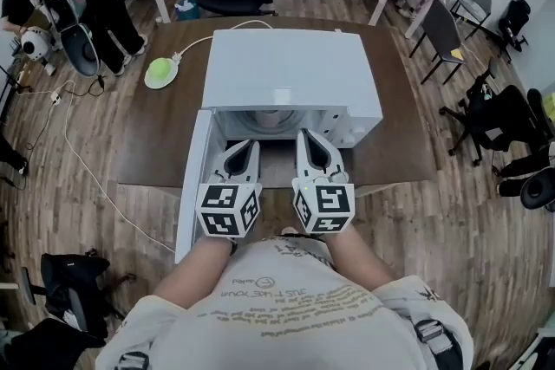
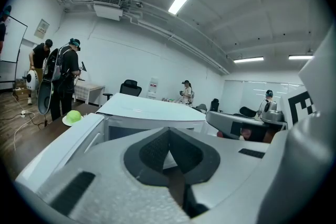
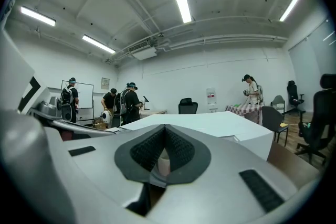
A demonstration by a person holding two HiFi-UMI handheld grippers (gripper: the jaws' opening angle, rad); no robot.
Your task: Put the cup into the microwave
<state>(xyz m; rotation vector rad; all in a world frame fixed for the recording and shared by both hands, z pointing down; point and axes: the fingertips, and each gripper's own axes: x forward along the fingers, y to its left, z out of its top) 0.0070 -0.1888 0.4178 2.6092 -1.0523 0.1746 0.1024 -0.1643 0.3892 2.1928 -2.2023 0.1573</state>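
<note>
hovering level in front of the open microwave (image 1: 286,69), the right gripper (image 3: 165,128) has its jaws clenched tip to tip with nothing between them. through the notch behind those tips a pale cup (image 3: 164,162) shows, standing upright straight ahead of the jaws and apart from them, in what looks like the microwave's cavity; how deep it sits i cannot tell. the left gripper (image 2: 169,129), just beside the right one, is also pinched shut and empty, pointing slightly down toward the same opening. the door (image 1: 192,186) hangs wide open on the outer side of the left jaws, reaching out past the near edge of the surface (image 1: 165,134).

judging from this, the placing itself seems done and only backing off and perhaps shutting the door remains. the risks lie close to the jaws: a forward drift of the right jaws could tip the cup; if it stands near the cavity's front lip, a swung door could knock it over. pushing the door with clenched jaws gives a small, slippery contact, so they could skid off its edge, or a hard shove could slide the whole microwave across the surface.
</note>
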